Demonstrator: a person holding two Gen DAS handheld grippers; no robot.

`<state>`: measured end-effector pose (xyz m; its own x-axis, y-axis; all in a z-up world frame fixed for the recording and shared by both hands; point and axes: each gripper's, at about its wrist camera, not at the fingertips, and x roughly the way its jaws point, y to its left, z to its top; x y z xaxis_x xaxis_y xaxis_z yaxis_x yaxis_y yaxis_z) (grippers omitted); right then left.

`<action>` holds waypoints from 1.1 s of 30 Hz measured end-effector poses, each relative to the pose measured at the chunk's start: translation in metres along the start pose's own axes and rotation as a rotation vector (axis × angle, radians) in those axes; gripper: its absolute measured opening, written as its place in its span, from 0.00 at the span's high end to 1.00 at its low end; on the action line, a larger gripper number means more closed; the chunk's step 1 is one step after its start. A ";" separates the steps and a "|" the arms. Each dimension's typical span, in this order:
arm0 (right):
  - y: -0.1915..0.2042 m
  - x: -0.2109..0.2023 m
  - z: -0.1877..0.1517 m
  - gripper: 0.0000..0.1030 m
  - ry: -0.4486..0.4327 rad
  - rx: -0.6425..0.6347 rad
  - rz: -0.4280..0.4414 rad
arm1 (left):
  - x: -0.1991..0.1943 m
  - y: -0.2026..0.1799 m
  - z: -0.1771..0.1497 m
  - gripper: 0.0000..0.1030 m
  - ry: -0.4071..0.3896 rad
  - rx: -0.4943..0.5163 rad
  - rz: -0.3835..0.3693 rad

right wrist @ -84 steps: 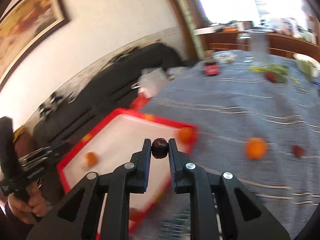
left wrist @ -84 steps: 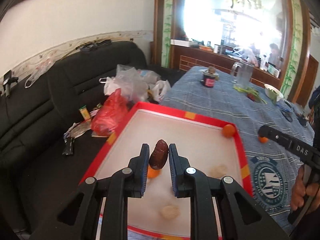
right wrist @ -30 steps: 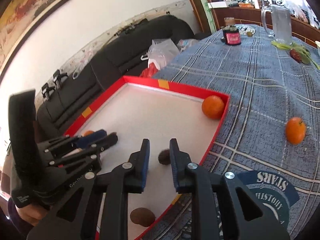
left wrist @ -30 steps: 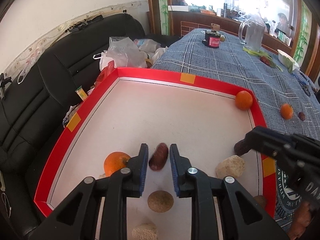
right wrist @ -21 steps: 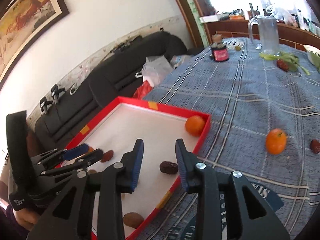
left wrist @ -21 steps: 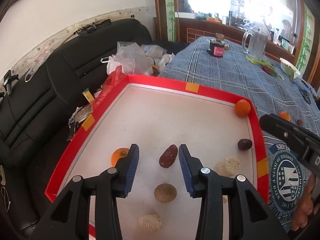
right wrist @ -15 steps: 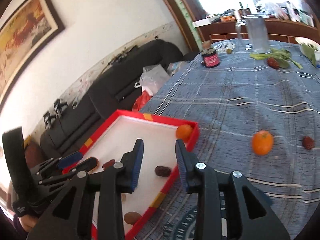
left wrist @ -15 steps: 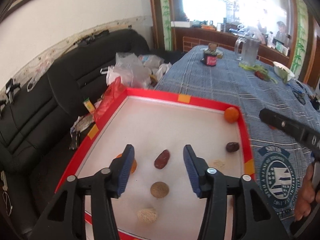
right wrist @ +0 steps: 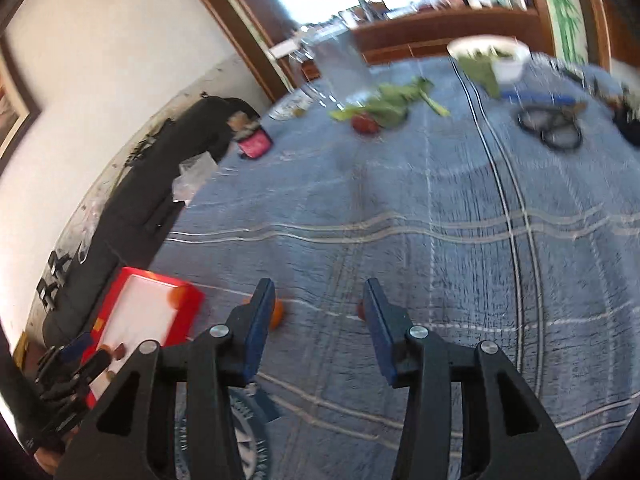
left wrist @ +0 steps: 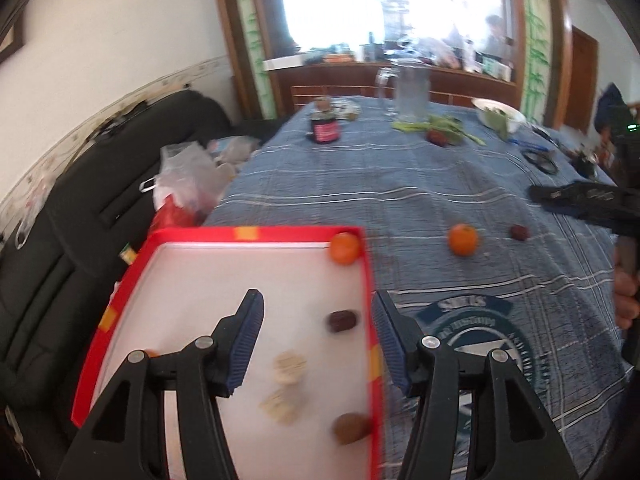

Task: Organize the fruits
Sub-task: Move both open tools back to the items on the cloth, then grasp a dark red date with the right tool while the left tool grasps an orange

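A red tray with a white floor lies at the table's left edge. It holds an orange in its far right corner, a dark date, pale walnuts and a brown round fruit. My left gripper hangs open and empty above the tray's right side. A loose orange and a dark red date lie on the blue cloth. My right gripper is open over the cloth. That orange peeks from behind its left finger, the date from behind its right finger.
A glass pitcher, a dark jar, greens with a red fruit and a white bowl stand at the table's far end. A black sofa with plastic bags runs along the left.
Both grippers let go of their dates in the tray and opened wide. Both lifted away; the right one swung out over the cloth toward the loose orange and date.
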<state>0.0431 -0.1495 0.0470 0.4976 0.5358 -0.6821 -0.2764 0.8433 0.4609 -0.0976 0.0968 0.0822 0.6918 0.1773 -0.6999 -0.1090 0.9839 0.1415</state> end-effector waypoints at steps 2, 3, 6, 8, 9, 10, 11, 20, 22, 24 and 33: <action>-0.006 0.013 -0.003 0.55 0.039 0.009 -0.024 | 0.004 -0.009 0.004 0.46 0.004 0.020 -0.005; -0.008 0.014 -0.002 0.55 0.036 0.003 -0.037 | 0.007 -0.015 0.006 0.46 0.004 0.030 -0.007; -0.012 0.018 -0.001 0.55 0.038 -0.043 -0.057 | 0.021 -0.032 0.014 0.46 0.018 0.050 -0.014; -0.014 0.021 -0.002 0.55 0.050 -0.035 -0.056 | 0.029 -0.041 0.017 0.46 0.023 0.057 -0.027; -0.014 0.025 -0.003 0.55 0.059 -0.037 -0.068 | 0.034 -0.047 0.019 0.46 0.030 0.063 -0.029; -0.014 0.028 -0.004 0.55 0.062 -0.048 -0.087 | 0.037 -0.052 0.021 0.46 0.034 0.069 -0.037; -0.013 0.031 -0.004 0.58 0.066 -0.061 -0.105 | 0.041 -0.057 0.023 0.46 0.038 0.077 -0.046; -0.010 0.039 -0.008 0.73 0.079 -0.109 -0.172 | 0.070 -0.090 0.038 0.46 0.067 0.110 -0.078; -0.009 0.039 -0.007 0.73 0.076 -0.103 -0.179 | 0.075 -0.096 0.040 0.46 0.076 0.109 -0.091; -0.014 0.033 -0.004 0.73 0.060 -0.063 -0.171 | 0.079 -0.101 0.041 0.46 0.083 0.109 -0.105; -0.020 0.029 -0.003 0.73 0.057 0.004 -0.147 | 0.094 -0.115 0.045 0.46 0.099 0.109 -0.123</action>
<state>0.0606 -0.1505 0.0164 0.4852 0.4078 -0.7735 -0.2000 0.9129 0.3558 0.0123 -0.0009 0.0318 0.6208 0.0620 -0.7815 0.0537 0.9912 0.1213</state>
